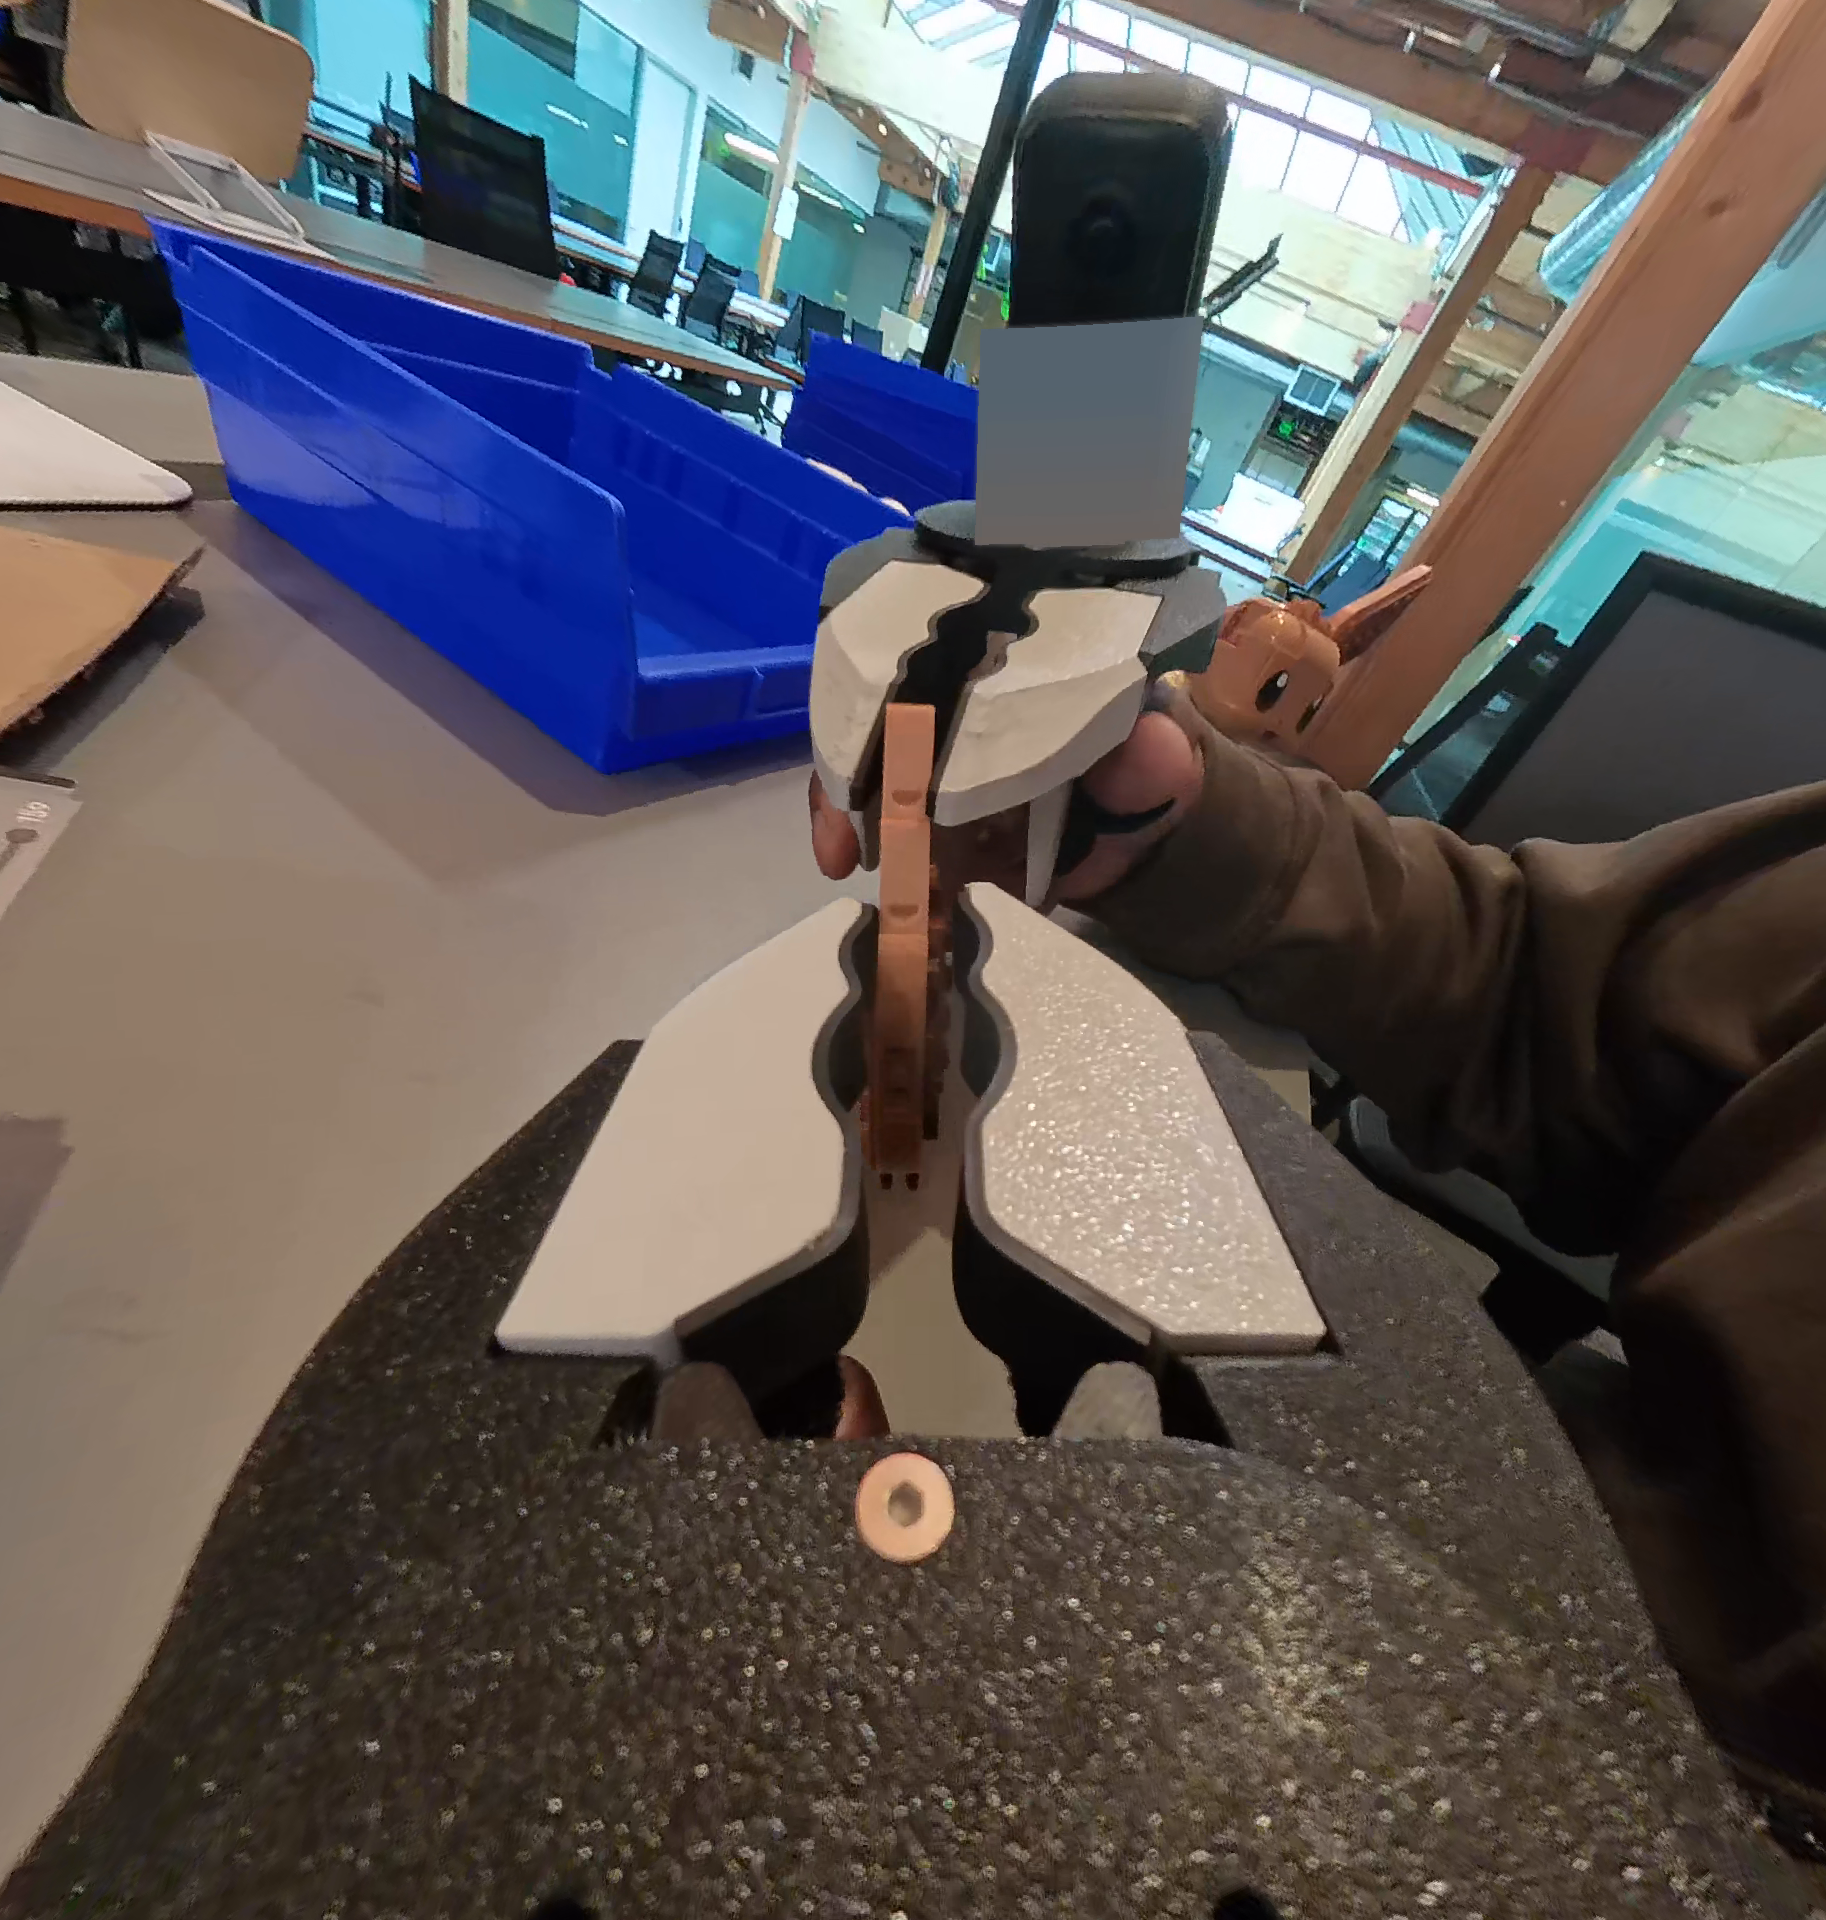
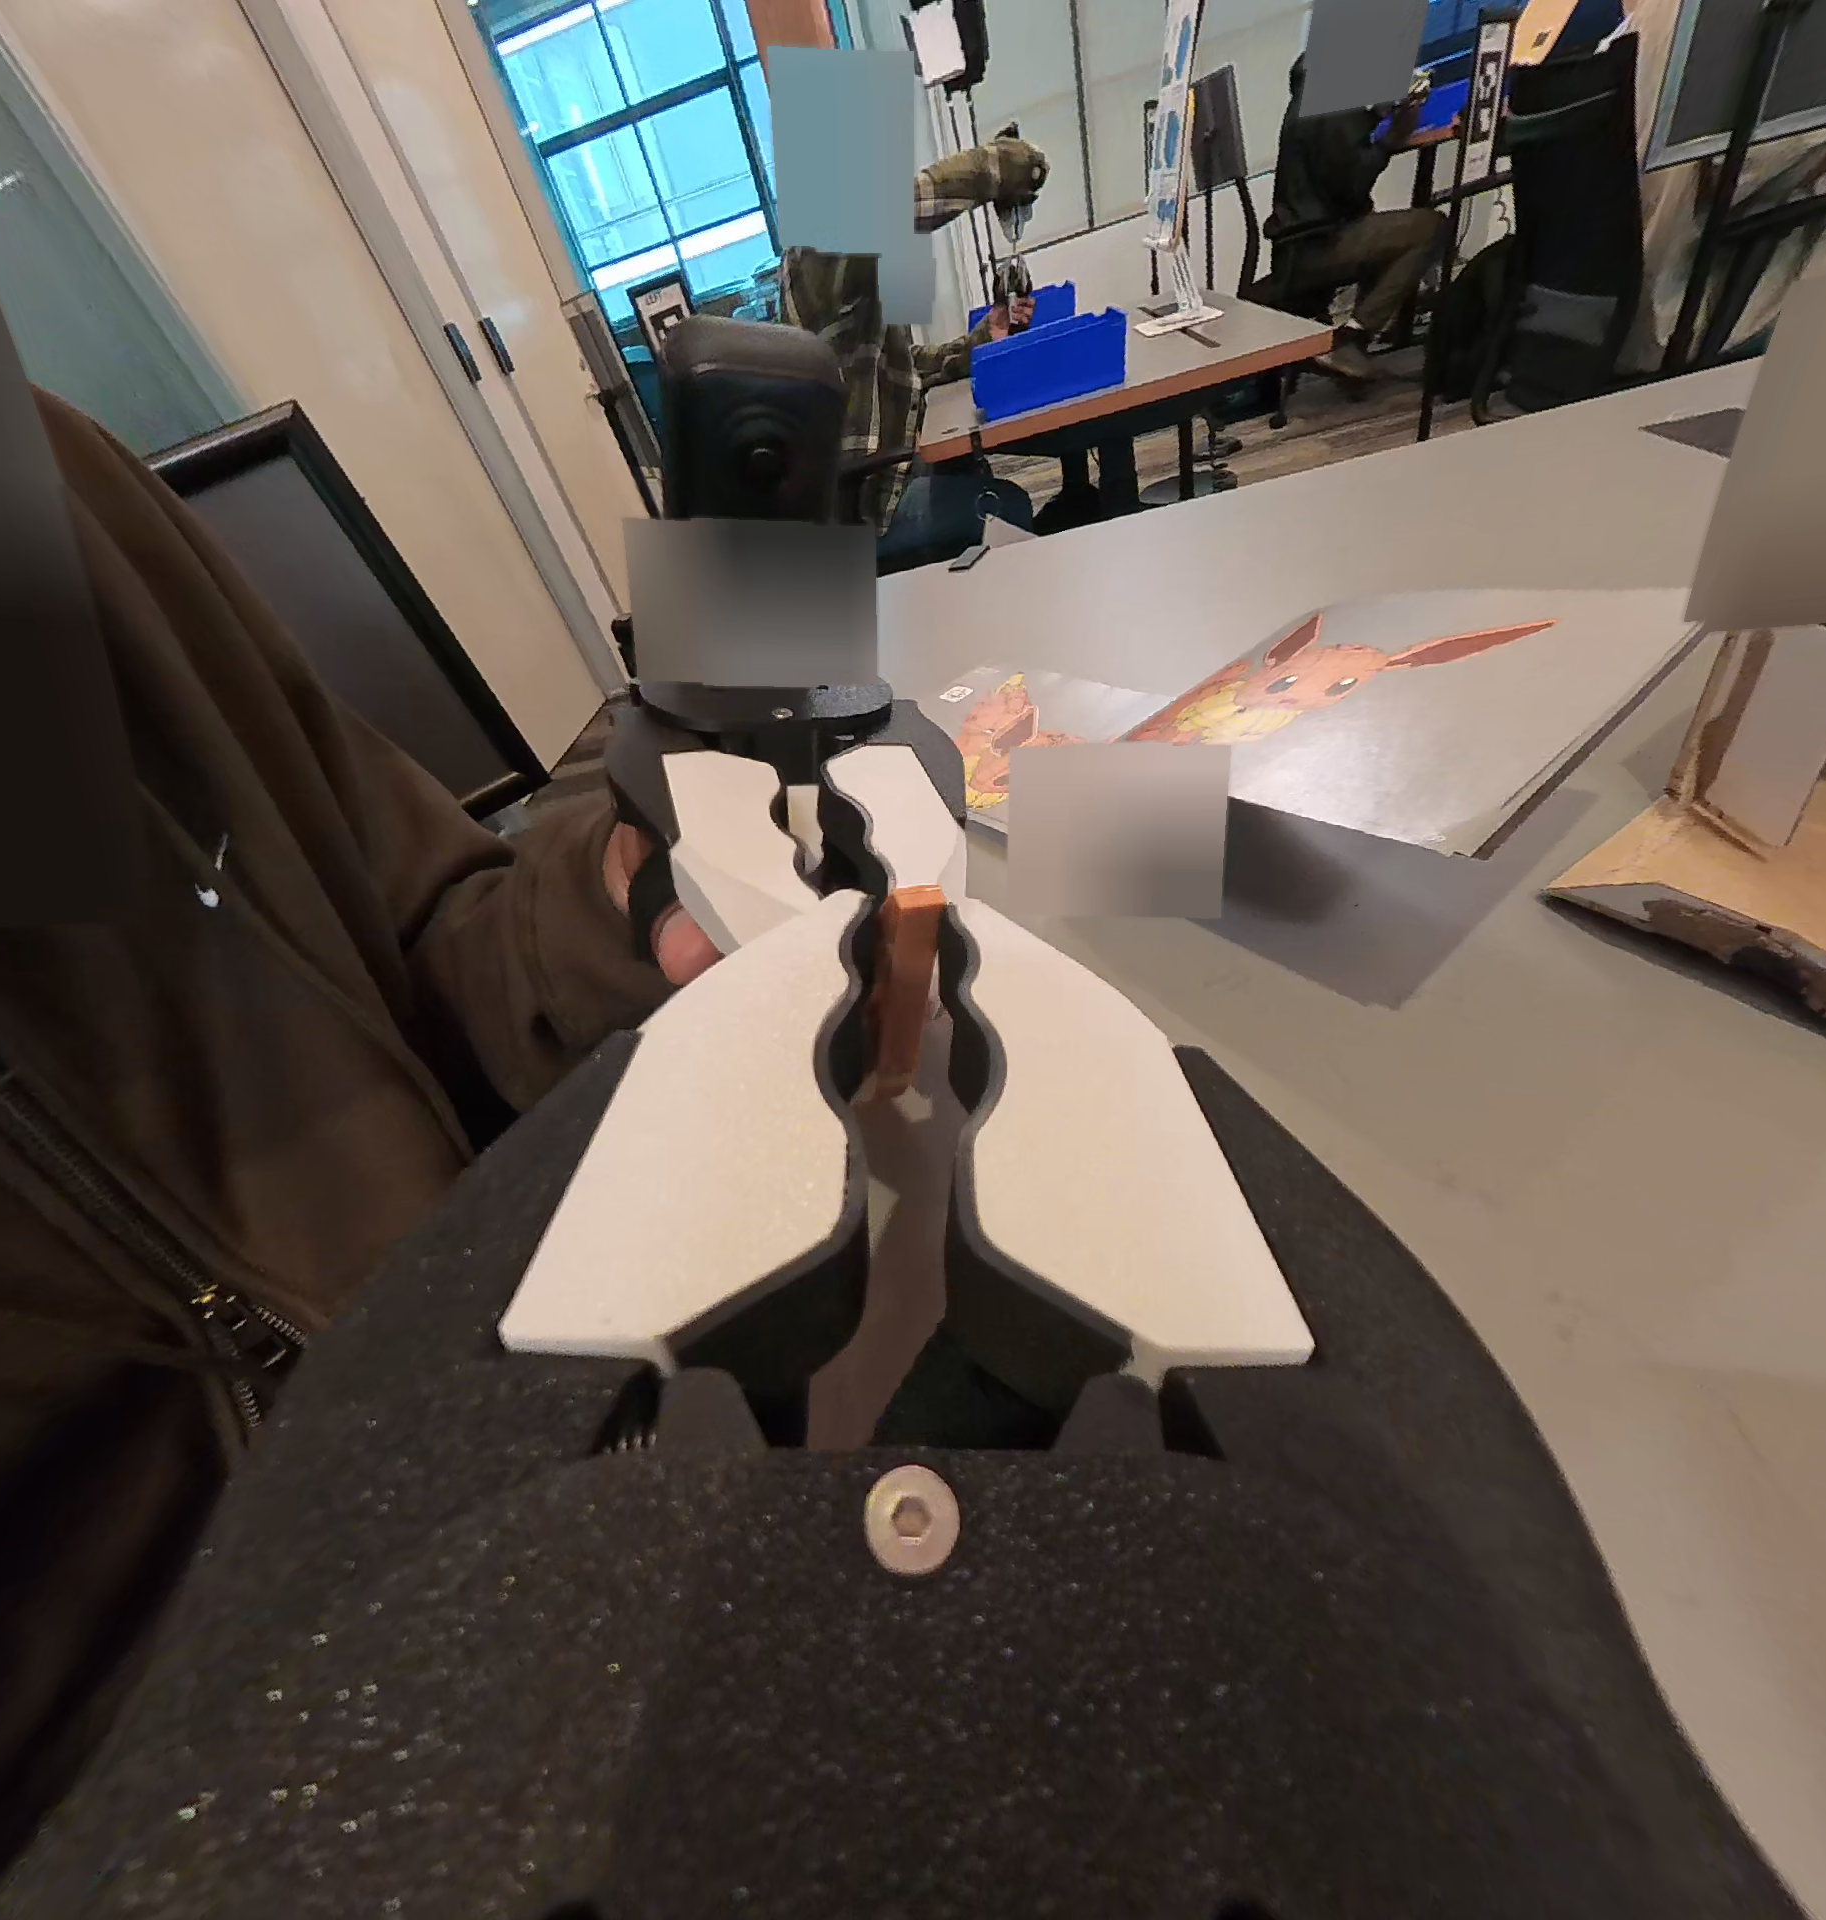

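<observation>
In the left wrist view my left gripper (image 1: 909, 935) is shut on a thin tan brick strip (image 1: 904, 904) with brown pieces along its right side, held on edge above the grey table (image 1: 317, 987). The strip's far end reaches between the fingers of my right gripper (image 1: 924, 727), which faces mine, held by a hand in a brown sleeve. In the right wrist view my right gripper (image 2: 904, 935) is shut on a flat brown brick piece (image 2: 907, 987). The left gripper (image 2: 815, 831) is just behind it, its hold hidden there.
A blue bin (image 1: 452, 520) and a second one (image 1: 888, 426) stand at the far left. A brick-built brown animal head (image 1: 1273, 675) sits behind the right hand. An open booklet (image 2: 1304, 707) and torn cardboard (image 2: 1740, 831) lie on the right. People sit at a far table. Only a small space, under 4 cm, lies between the two pairs of fingers.
</observation>
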`<move>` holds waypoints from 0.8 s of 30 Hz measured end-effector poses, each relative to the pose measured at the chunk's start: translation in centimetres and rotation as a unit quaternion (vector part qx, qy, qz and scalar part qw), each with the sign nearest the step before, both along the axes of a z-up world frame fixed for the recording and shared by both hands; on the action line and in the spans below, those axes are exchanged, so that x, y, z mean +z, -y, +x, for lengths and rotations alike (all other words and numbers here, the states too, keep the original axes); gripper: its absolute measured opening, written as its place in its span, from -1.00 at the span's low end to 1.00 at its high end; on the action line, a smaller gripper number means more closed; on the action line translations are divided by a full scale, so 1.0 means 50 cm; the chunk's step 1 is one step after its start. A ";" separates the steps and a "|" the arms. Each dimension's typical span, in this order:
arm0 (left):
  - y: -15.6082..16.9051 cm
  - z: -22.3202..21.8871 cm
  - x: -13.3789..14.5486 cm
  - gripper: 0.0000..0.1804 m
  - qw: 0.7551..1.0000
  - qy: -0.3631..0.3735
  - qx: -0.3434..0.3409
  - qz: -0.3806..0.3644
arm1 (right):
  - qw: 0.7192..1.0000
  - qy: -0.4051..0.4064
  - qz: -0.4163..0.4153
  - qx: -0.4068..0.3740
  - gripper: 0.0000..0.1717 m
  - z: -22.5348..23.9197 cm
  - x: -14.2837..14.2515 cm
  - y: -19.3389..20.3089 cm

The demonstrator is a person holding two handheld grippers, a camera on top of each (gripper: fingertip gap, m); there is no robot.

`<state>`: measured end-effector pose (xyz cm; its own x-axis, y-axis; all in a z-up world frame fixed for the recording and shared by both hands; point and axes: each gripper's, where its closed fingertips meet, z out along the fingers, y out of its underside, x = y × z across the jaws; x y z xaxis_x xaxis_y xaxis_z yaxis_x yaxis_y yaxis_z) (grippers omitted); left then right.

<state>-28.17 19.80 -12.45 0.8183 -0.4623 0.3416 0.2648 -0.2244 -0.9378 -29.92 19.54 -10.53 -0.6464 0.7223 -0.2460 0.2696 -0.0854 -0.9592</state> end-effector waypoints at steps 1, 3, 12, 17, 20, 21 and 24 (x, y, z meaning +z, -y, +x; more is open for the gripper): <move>-0.001 -0.001 0.002 -0.85 1.000 0.000 0.004 0.003 | 1.000 0.000 -0.002 -0.001 -0.88 0.000 0.001 -0.002; -0.001 -0.003 0.006 -0.85 1.000 -0.005 0.009 0.010 | 1.000 0.000 -0.006 -0.001 -0.88 -0.001 0.003 -0.003; 0.002 -0.011 0.026 -0.85 0.999 0.028 0.014 0.035 | 1.000 -0.009 -0.021 -0.005 -0.88 -0.001 0.014 -0.007; 0.003 -0.017 0.031 -0.85 0.998 0.039 0.017 0.040 | 1.000 -0.009 -0.019 -0.008 -0.88 -0.002 0.015 -0.009; 0.004 -0.022 0.032 -0.85 0.998 0.046 0.018 0.042 | 1.000 -0.007 -0.014 -0.012 -0.88 -0.003 0.012 -0.012; 0.003 -0.021 0.029 -0.85 0.998 0.043 0.018 0.039 | 1.000 -0.006 -0.014 -0.012 -0.88 -0.003 0.011 -0.012; 0.001 -0.018 0.023 -0.85 0.998 0.054 0.010 0.027 | 1.000 -0.008 -0.021 -0.014 -0.88 -0.005 0.011 -0.012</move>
<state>-29.09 19.77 -11.31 0.7874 -0.4657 0.4039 0.3693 -0.1682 -0.9140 -30.18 20.13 -10.00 -0.6302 0.7297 -0.2654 0.2502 -0.1327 -0.9591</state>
